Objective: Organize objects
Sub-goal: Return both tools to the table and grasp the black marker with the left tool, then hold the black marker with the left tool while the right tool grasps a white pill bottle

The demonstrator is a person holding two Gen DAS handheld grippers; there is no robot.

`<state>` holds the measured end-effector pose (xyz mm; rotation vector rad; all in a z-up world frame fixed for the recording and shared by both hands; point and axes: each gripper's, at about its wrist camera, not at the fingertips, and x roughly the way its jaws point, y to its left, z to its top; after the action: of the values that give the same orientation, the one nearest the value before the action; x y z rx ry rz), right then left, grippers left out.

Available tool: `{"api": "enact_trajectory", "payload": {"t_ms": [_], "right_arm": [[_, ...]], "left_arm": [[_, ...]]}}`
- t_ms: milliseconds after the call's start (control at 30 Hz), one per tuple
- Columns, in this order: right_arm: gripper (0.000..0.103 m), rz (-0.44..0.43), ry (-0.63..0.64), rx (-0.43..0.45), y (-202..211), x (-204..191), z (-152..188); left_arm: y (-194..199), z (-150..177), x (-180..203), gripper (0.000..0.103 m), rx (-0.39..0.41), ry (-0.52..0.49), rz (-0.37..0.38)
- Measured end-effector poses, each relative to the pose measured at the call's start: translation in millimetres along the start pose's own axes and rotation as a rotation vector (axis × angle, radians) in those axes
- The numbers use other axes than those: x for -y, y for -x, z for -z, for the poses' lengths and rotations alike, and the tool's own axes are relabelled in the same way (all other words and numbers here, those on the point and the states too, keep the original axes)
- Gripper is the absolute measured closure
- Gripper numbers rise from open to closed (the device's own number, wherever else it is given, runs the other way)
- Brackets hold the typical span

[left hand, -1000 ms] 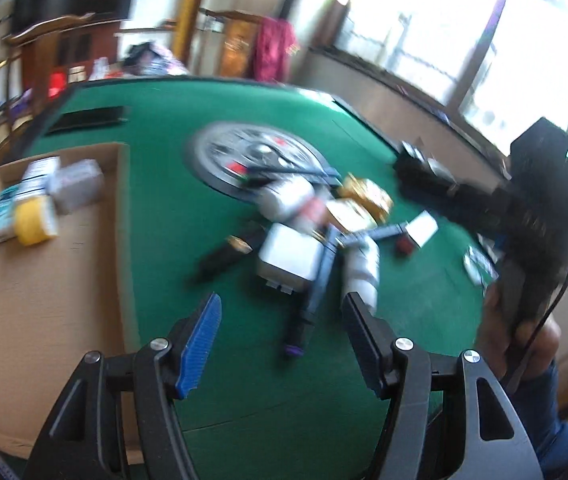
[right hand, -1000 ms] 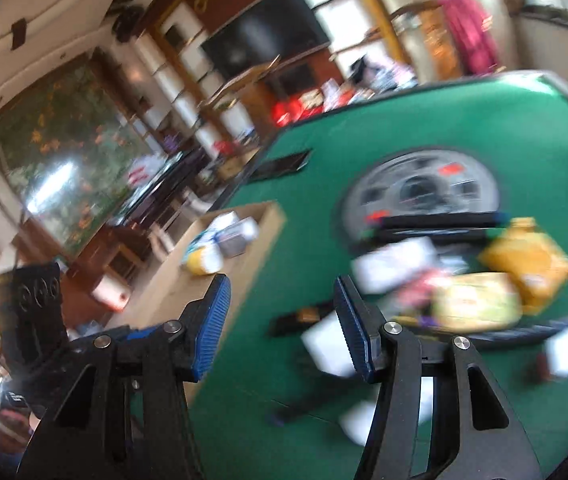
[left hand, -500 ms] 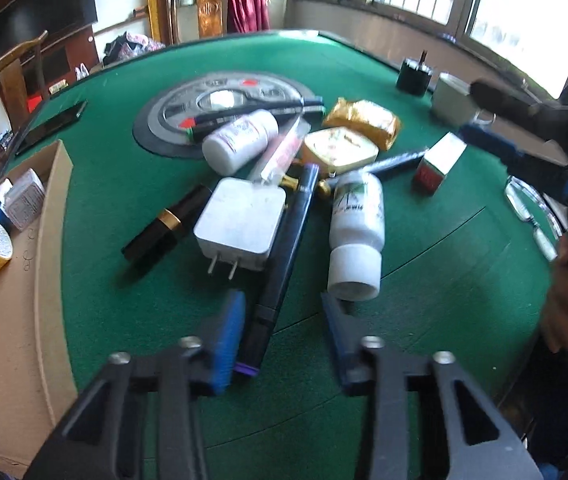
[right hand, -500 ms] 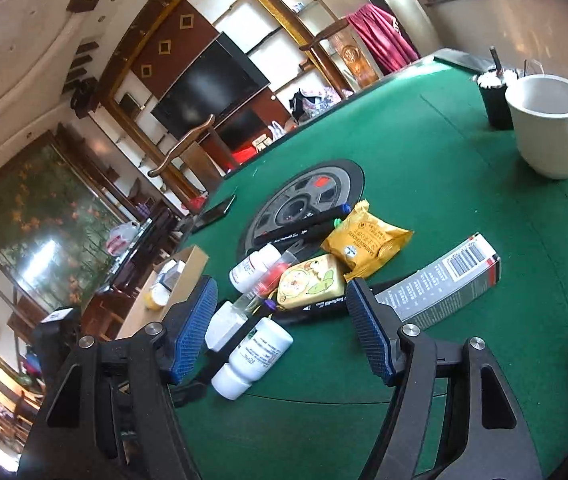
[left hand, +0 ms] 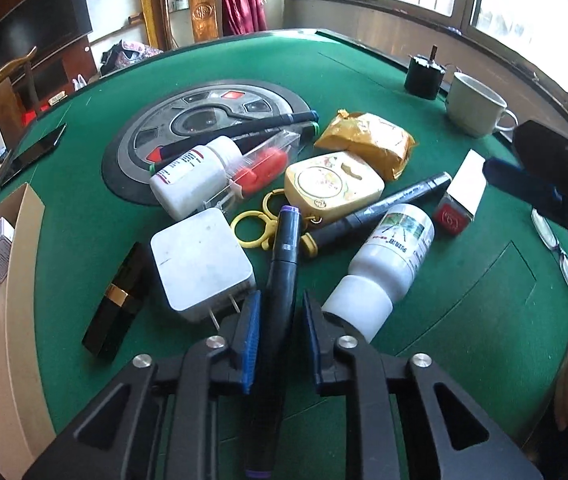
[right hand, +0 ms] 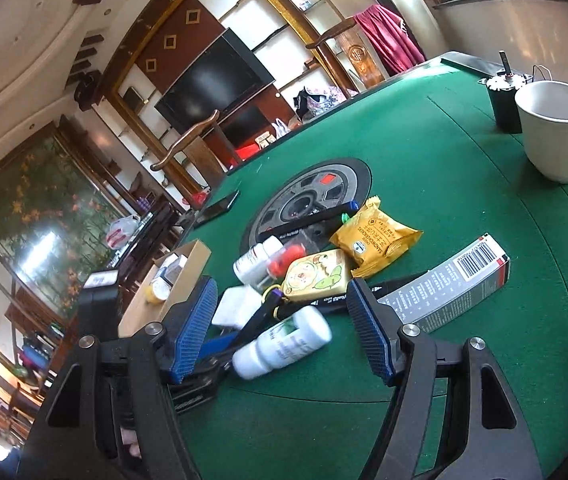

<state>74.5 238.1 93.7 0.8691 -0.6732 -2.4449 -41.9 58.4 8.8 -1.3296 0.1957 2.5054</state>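
White charger [left hand: 200, 258] and white bottle [left hand: 383, 268] flank your left tool [left hand: 280, 330], which has just closed on the black marker [left hand: 280, 292]. Marker's long axis runs away from you, purple-ringed cap [left hand: 291, 216] farthest. Your right tool [right hand: 280, 330] stands open, empty.

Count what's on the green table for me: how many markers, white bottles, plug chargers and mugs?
markers: 4
white bottles: 2
plug chargers: 1
mugs: 1
Total: 8
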Motion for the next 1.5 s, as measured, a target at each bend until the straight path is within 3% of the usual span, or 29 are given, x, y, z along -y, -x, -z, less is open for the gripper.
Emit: {"api": "enact_trajectory", "payload": {"t_ms": [367, 567, 700, 767, 867, 933, 1000, 1100, 1167, 1233, 1267, 1367, 1500], "right_arm": [[0.035, 0.034, 0.020, -0.110, -28, -6, 1], [0.035, 0.090, 0.055, -0.261, -72, -10, 3], [0.035, 0.102, 0.080, -0.343, -66, -16, 18], [0.035, 0.046, 0.121, -0.424, -60, -28, 28], [0.035, 0.009, 0.304, -0.501, -46, -61, 43], [0.035, 0.057, 0.383, -0.469, -40, -71, 43], [0.035, 0.159, 0.419, -0.432, -45, -72, 38], [0.035, 0.175, 0.413, -0.420, -59, -71, 36], [0.035, 0.233, 0.442, -0.403, -71, -75, 37], [0.046, 0.268, 0.455, -0.399, -82, -76, 39], [0.068, 0.278, 0.451, -0.412, -86, -75, 39], [0.069, 0.316, 0.452, -0.442, -96, -72, 47], [0.069, 0.338, 0.459, -0.420, -92, -74, 51]], "left_arm": [[40, 54, -33, 0.090, 0.028, 0.100, 0.017], [42, 59, -41, 0.090, 0.034, 0.126, 0.031], [40, 56, -43, 0.090, 0.032, 0.130, 0.043], [40, 56, -44, 0.090, 0.033, 0.131, 0.043], [41, 58, -43, 0.090, 0.036, 0.132, 0.037], [41, 58, -42, 0.089, 0.040, 0.133, 0.033], [41, 58, -42, 0.090, 0.041, 0.132, 0.030], [41, 59, -43, 0.090, 0.040, 0.127, 0.030], [41, 59, -43, 0.090, 0.039, 0.124, 0.032], [41, 59, -42, 0.089, 0.040, 0.114, 0.027], [41, 59, -41, 0.089, 0.042, 0.104, 0.020], [41, 59, -37, 0.089, 0.039, 0.079, -0.002], [40, 57, -34, 0.089, 0.026, 0.052, -0.022]]}}
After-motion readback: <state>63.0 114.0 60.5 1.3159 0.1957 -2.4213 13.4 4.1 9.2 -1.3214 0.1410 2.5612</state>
